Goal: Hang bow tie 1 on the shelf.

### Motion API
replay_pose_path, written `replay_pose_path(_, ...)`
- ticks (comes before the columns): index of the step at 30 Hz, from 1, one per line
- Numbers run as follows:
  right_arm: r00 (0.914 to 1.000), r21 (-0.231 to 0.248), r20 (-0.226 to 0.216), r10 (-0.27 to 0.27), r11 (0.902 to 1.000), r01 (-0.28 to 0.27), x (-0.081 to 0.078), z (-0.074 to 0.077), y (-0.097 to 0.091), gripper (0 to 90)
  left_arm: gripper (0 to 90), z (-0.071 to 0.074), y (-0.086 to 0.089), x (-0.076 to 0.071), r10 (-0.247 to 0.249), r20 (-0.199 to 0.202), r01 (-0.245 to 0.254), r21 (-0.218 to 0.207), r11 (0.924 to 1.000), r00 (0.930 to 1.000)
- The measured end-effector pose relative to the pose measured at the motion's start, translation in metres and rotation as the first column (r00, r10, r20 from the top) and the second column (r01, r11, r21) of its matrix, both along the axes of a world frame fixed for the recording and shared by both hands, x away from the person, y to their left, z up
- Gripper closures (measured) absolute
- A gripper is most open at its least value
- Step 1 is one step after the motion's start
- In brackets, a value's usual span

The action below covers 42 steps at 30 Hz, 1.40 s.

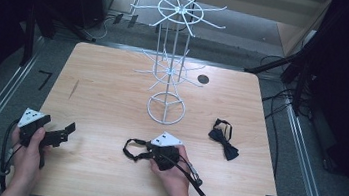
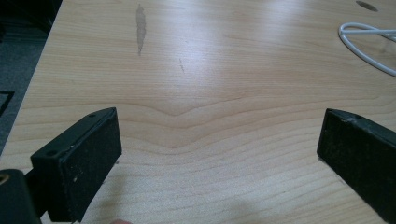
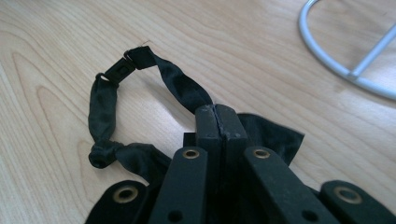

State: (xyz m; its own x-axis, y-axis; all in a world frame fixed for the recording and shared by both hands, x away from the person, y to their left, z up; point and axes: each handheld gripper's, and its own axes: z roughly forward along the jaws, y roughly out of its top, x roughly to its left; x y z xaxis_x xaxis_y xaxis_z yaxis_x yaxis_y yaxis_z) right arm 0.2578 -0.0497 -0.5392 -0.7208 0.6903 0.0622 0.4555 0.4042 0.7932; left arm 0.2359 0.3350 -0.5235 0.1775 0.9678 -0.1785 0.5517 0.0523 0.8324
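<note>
A black bow tie (image 3: 105, 107) with a looped strap lies on the wooden table (image 1: 107, 95) at the front middle. My right gripper (image 3: 217, 114) is shut on its strap where the strap meets the bow. In the high view that right gripper (image 1: 150, 151) points left, with the held bow tie (image 1: 135, 149) spreading out to its left. A second black bow tie (image 1: 224, 140) lies loose at the right. My left gripper (image 1: 66, 134) rests near the front left corner, open; in its own view the left gripper (image 2: 219, 140) has its jaws wide apart over bare wood.
A white wire display stand (image 1: 173, 52) with two tiers of radiating hooks rises from a ring base (image 1: 166, 109) at the table's middle; that ring base (image 3: 336, 65) lies close to the right gripper. A dark cable hole (image 1: 203, 79) sits behind it.
</note>
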Motion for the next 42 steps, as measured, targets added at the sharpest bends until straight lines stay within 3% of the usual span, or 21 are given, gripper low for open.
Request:
replay_pose_path(6,0.9993,0.056,0.032,-0.016,0.9983,0.014,-0.003,0.009,-0.006,90.0,0.2,0.0,0.0,0.0,-0.001,-0.002,0.001,-0.001,1.0,1.0)
replay_pose_path(9,0.997,0.091,0.068,-0.036,0.9954,0.03,-0.006,0.017,-0.011,90.0,0.2,0.0,0.0,0.0,0.0,0.0,0.0,-0.001,1.0,1.0)
replay_pose_path(18,0.9907,0.143,0.124,-0.057,0.989,0.039,-0.012,0.03,-0.019,90.0,0.2,0.0,0.0,0.0,0.0,0.0,0.0,0.001,1.0,1.0)
replay_pose_path(32,0.9702,0.199,0.219,-0.103,0.9781,0.059,-0.017,0.058,-0.035,90.0,0.2,0.0,0.0,0.0,-0.001,0.0,0.001,0.001,1.0,1.0)
replay_pose_path(42,0.9547,0.242,0.264,-0.138,0.9676,0.073,-0.018,0.076,-0.047,90.0,0.2,0.0,0.0,0.0,-0.001,0.0,0.001,0.0,1.0,1.0)
